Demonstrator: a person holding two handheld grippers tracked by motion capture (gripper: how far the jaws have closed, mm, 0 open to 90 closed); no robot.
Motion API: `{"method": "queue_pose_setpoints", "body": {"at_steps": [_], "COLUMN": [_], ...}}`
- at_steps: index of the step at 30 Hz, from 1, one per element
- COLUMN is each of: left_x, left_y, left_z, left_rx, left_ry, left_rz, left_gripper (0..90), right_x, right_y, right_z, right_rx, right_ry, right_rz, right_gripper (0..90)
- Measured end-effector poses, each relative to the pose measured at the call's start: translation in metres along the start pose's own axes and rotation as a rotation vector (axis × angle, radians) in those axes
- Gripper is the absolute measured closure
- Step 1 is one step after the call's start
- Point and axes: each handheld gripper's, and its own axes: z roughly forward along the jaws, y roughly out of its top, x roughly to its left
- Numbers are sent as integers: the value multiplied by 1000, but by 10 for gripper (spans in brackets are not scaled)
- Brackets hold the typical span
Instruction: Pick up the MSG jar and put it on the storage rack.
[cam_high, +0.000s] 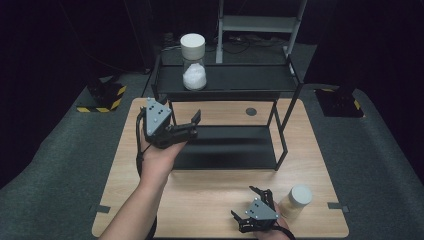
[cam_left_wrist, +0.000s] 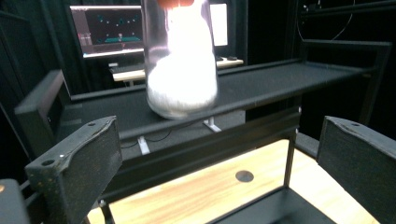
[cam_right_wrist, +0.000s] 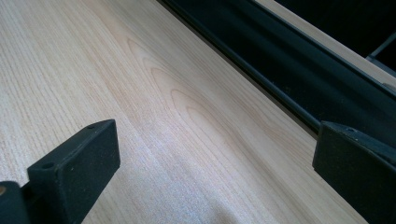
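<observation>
Jar (cam_high: 193, 62) of white powder stands upright on the shelf's (cam_high: 250, 80) top tier, straight ahead of and above the left gripper (cam_high: 192, 125), fingers spread and empty, while the right gripper (cam_high: 250, 205), fingers also spread, sits well away.

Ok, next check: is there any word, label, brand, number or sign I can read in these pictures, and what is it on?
None can be read.
Clear glass jar with white lid and white powder: no label shows.
Small cream-lidded jar on the wooden table: no print shows.
Lit screen behind the black metal shelf rack: only blurred graphics.
Yellow-and-black striped blocks: hazard stripes, no words.
</observation>
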Motion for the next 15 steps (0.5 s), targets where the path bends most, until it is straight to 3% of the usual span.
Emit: {"method": "queue_pose_setpoints", "body": {"at_steps": [15], "left_x": [-13], "left_y": [-48], "left_z": [-13], "left_rx": [76], "left_ry": [-20], "left_rz": [15], "left_gripper": [4], "right_x": [0], "right_y": [0], "right_z": [0], "right_rx": [0], "right_ry": [0], "right_rz": [-7], "right_gripper": [0]}}
